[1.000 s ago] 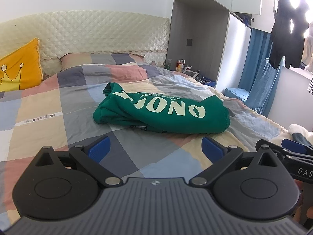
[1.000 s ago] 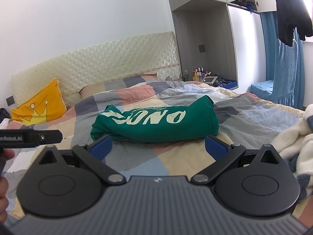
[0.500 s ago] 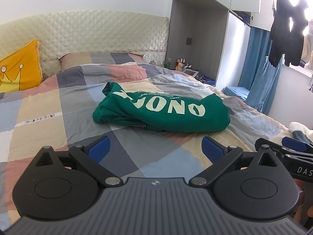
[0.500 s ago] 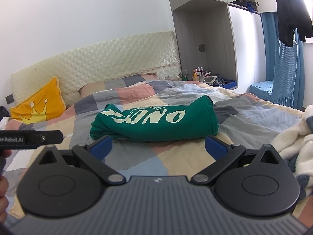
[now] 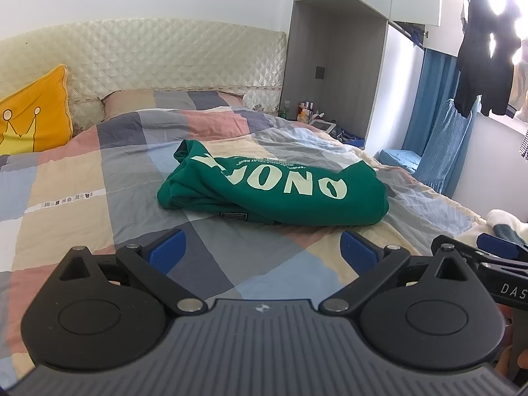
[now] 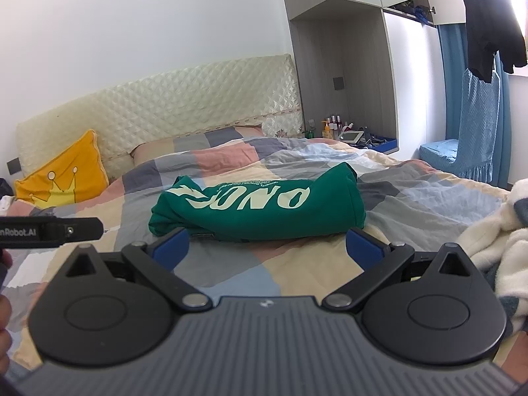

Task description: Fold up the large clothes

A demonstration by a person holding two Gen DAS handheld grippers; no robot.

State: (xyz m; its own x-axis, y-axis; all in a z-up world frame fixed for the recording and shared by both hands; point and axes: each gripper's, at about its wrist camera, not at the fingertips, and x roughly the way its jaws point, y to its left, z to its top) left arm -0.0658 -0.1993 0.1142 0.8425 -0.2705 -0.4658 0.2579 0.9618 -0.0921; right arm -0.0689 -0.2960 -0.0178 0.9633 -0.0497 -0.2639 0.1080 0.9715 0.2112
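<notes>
A green sweatshirt [image 5: 274, 188] with cream lettering lies folded in a compact bundle in the middle of the bed; it also shows in the right wrist view [image 6: 260, 208]. My left gripper [image 5: 262, 250] is open and empty, held above the quilt just short of the bundle's near edge. My right gripper [image 6: 267, 246] is open and empty, also just short of the bundle. The right gripper's side shows at the right edge of the left wrist view [image 5: 488, 257]. The left gripper's side shows at the left of the right wrist view [image 6: 49, 231].
The bed has a patchwork quilt [image 5: 82, 178] and a cream padded headboard [image 5: 148, 59]. A yellow crown cushion [image 5: 29, 118] leans at the back left. A white fluffy blanket [image 6: 495, 241] lies at the right. A nightstand with bottles [image 6: 346, 132] and a blue-covered chair [image 6: 468, 138] stand beyond.
Both views have shifted only slightly; the sweatshirt stays folded in place and both grippers stay open.
</notes>
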